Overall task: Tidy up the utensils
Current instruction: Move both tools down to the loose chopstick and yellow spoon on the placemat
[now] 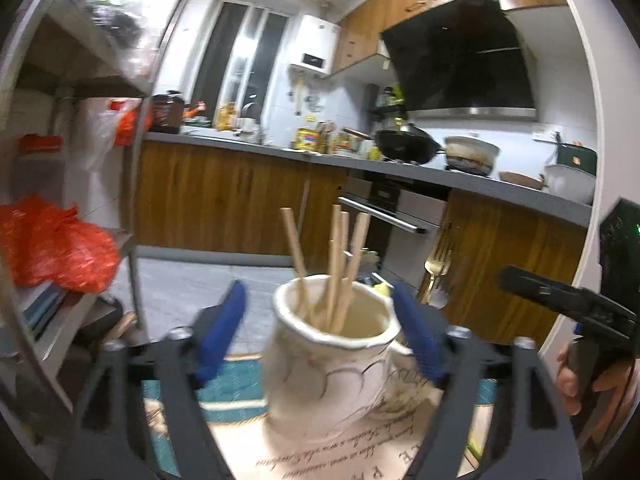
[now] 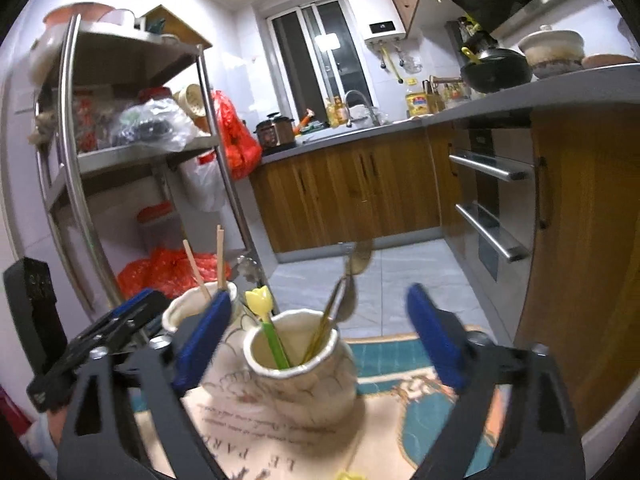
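Left claw [image 1: 320, 332] spread around glazed ceramic jar [image 1: 328, 364], right claw [image 2: 320, 332] spread, wooden chopsticks [image 1: 340, 264] upright

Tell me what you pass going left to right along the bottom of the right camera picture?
Left gripper → cup with chopsticks → yellow tulip stick → spoons → right blue finger.

Steel shelving rack [image 2: 132, 152] with red plastic bags [image 1: 56, 248], black wok [image 1: 408, 146] on grey countertop [image 1: 500, 188], white water heater [image 2: 376, 14], window [image 2: 320, 68], teal-bordered mat [image 2: 420, 400].
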Action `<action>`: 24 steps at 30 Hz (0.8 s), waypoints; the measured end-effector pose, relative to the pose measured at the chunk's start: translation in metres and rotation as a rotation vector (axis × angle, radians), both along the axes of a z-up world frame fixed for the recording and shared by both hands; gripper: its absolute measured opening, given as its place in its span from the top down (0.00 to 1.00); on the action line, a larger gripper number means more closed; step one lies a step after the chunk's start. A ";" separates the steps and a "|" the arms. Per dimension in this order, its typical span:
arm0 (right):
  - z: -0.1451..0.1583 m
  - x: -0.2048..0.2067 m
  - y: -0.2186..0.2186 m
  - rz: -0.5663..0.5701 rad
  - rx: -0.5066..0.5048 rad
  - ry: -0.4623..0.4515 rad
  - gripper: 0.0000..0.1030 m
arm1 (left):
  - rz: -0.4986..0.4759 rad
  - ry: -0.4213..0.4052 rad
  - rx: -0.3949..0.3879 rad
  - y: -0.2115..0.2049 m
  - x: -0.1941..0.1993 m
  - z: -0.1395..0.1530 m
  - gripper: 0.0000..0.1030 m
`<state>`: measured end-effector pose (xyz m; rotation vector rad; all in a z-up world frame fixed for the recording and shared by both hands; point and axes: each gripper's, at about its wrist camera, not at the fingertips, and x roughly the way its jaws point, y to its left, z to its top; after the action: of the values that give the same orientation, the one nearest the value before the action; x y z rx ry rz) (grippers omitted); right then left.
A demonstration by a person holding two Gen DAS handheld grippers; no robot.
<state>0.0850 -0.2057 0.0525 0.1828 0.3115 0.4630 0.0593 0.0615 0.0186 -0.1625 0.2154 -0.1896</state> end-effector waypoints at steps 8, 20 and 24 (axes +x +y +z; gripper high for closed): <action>-0.016 -0.020 -0.031 -0.089 -0.102 0.098 0.05 | 0.070 0.066 0.061 0.004 -0.037 0.004 0.06; -0.074 -0.042 -0.021 -0.071 -0.248 0.271 0.05 | 0.058 0.143 0.111 -0.012 -0.079 -0.029 0.05; -0.088 -0.044 -0.011 -0.061 -0.288 0.341 0.05 | 0.063 0.154 0.121 -0.012 -0.079 -0.031 0.05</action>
<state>0.0409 -0.2165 -0.0359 -0.0113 0.6998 0.3203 -0.0196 0.0492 -0.0119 -0.0636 0.3731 -0.1006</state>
